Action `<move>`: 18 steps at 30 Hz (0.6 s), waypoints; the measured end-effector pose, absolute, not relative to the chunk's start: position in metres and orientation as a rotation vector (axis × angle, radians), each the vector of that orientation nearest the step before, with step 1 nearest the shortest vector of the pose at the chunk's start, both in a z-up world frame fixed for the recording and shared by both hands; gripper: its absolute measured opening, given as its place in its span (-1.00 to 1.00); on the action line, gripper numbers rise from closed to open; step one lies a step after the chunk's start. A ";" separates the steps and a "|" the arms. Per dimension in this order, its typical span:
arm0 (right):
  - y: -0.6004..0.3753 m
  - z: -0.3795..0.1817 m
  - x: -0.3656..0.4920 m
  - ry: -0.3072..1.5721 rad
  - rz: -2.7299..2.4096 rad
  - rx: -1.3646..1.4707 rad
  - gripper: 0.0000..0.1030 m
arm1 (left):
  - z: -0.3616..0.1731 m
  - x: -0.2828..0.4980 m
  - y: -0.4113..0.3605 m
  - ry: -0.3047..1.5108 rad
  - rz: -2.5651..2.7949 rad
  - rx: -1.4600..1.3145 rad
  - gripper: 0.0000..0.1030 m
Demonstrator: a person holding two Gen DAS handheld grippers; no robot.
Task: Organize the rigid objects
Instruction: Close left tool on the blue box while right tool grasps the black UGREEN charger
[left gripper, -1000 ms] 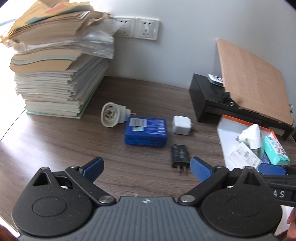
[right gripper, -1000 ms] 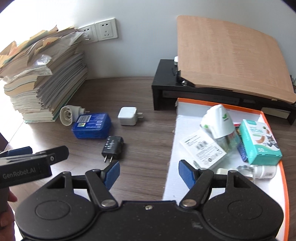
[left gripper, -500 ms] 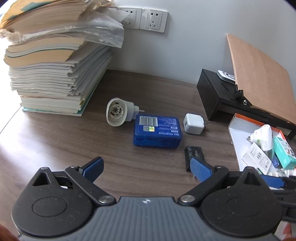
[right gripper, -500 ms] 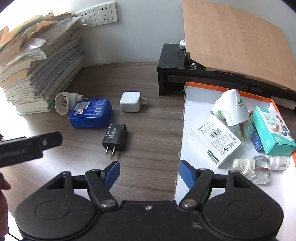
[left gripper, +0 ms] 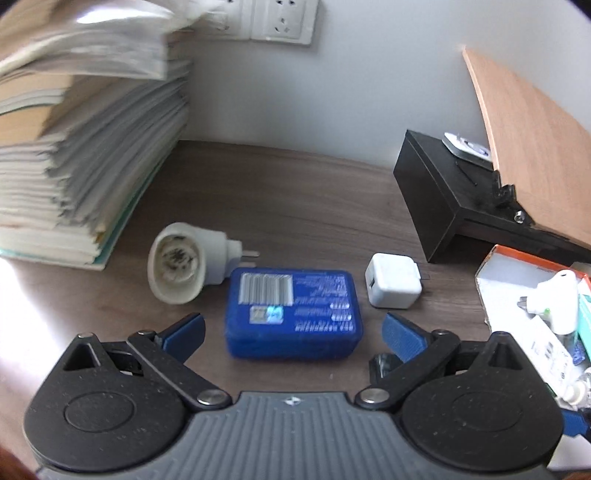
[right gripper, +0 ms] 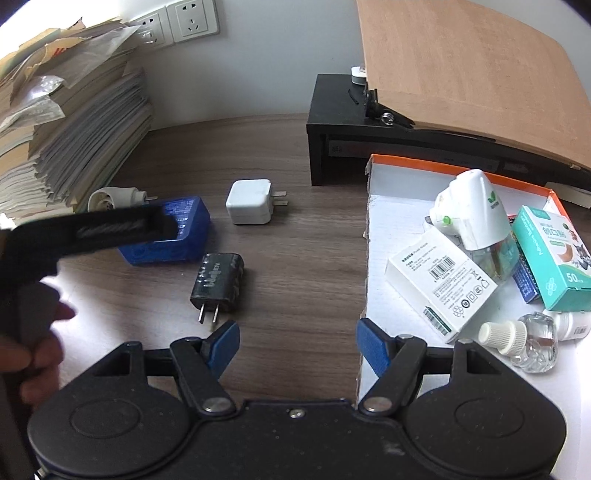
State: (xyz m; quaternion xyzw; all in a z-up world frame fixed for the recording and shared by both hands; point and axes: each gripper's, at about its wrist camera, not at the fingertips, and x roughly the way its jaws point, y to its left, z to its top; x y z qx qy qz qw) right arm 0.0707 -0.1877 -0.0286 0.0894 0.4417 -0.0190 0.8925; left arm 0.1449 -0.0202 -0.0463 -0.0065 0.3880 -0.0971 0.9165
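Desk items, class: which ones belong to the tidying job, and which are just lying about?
Part of the job:
blue box
white charger
black charger
round plug adapter
orange-rimmed tray
left claw, open around the blue box

Just lying about:
paper stack
wall sockets
black stand

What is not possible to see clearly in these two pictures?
- Blue box: label text blurred in the left wrist view; in the right wrist view the left gripper covers part of it.
- Black charger: in the left wrist view only a corner shows behind the gripper's right finger.
- Paper stack: blurred, cut off by the left edge.
- Tray: its right side is cut off in both views.
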 end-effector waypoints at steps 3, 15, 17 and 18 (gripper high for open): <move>-0.185 -0.031 0.077 0.923 -0.033 0.189 0.63 | -0.055 0.157 -0.028 0.812 -0.184 0.030 1.00; -0.164 -0.036 0.104 0.936 0.019 0.184 0.63 | -0.075 0.172 -0.029 0.810 -0.218 0.079 0.83; -0.159 -0.037 0.107 0.933 0.023 0.179 0.62 | -0.072 0.169 -0.024 0.807 -0.214 0.070 0.83; -0.158 -0.039 0.110 0.932 0.025 0.179 0.62 | -0.070 0.167 -0.020 0.803 -0.211 0.066 0.83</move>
